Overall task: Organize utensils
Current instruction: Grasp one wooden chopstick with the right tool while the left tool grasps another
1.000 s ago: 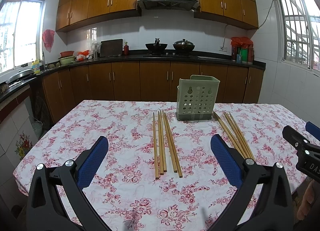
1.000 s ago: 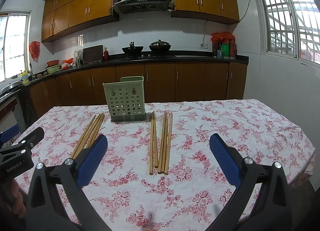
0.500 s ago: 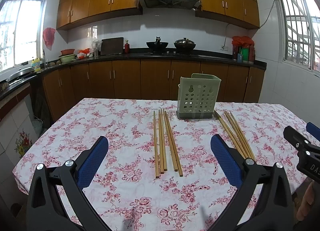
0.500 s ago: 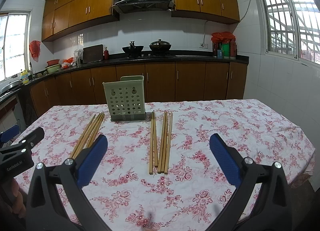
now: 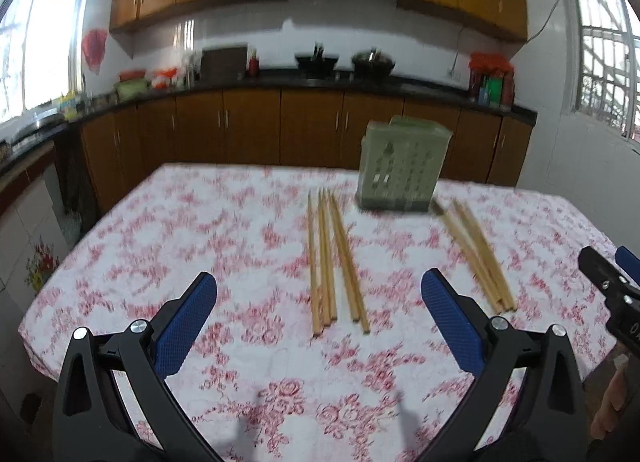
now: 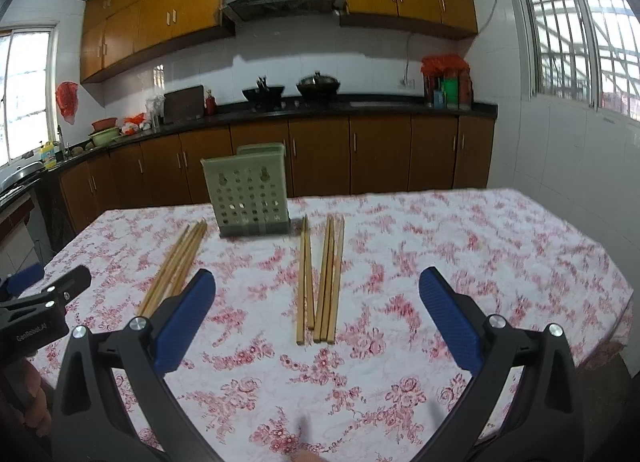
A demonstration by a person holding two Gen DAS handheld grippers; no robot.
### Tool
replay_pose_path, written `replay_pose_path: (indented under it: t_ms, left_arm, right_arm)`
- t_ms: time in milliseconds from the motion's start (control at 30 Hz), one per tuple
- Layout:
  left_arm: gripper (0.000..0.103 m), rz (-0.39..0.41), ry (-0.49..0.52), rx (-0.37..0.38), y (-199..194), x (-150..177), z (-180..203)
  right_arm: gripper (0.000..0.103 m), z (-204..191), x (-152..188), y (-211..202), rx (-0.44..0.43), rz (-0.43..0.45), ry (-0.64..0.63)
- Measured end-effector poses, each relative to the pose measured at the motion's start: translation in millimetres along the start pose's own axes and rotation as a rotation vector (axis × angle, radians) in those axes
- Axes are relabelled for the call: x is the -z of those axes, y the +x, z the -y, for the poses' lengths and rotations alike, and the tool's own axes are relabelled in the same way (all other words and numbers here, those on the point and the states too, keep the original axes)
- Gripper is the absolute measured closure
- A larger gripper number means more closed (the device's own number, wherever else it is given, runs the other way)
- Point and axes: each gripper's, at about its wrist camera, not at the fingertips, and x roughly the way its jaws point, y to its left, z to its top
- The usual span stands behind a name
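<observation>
green holder upright between two chopstick bunches, bare tablecloth to their right

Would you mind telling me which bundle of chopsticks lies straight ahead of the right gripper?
The bundle right of the green holder: these chopsticks lie between the open right gripper's fingers, while the other bundle lies left, angled.
</observation>
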Motion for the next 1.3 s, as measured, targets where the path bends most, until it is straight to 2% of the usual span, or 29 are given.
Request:
replay_pose_path:
  t_ms: [67,133,200,233,267,333,433,467,533,700,800,933,1300]
  left_arm:
    - [0.002,-0.072,-0.018,-0.012,15,2,-8]
    - [0.002,-0.132,-0.037,-0.015,28,3,-17]
    - [0.002,-0.169,-0.050,-0.013,38,3,-23]
    - [0.006,-0.180,-0.051,-0.013,43,1,-26]
    - [0.009,-0.186,-0.046,-0.015,47,-2,-28]
    - [0.025,-0.204,-0.032,-0.025,57,-7,-29]
    - [0.037,-0.237,-0.035,-0.021,74,-14,-31]
    - [0.039,-0.247,-0.035,-0.016,79,-15,-31]
    - [0.050,-0.275,-0.033,-0.007,92,-16,-30]
    - [0.059,-0.345,-0.050,0.036,115,-12,-29]
    - [0.063,-0.362,-0.050,0.054,123,-11,-27]
    - [0.076,-0.386,-0.051,0.085,132,-11,-23]
    - [0.085,-0.412,-0.036,0.088,153,-16,-23]
  right_arm:
    - [0.005,5,2,14,0.021,-0.057,0.014]
    - [0.014,14,2,34,0.038,-0.129,0.022]
    - [0.033,20,0,55,0.031,-0.192,0.030]
    - [0.039,24,-1,64,0.027,-0.220,0.040]
    - [0.049,30,-3,77,0.019,-0.251,0.062]
    - [0.067,37,-6,94,0.005,-0.285,0.095]
    - [0.081,39,-9,121,-0.027,-0.333,0.118]
    - [0.083,37,-9,131,-0.038,-0.352,0.110]
    - [0.089,35,-7,147,-0.043,-0.387,0.102]
    - [0.091,33,6,174,-0.068,-0.467,0.114]
    - [0.094,30,10,177,-0.070,-0.460,0.091]
    - [0.095,30,8,177,-0.055,-0.455,0.065]
    - [0.095,31,9,177,-0.055,-0.445,0.050]
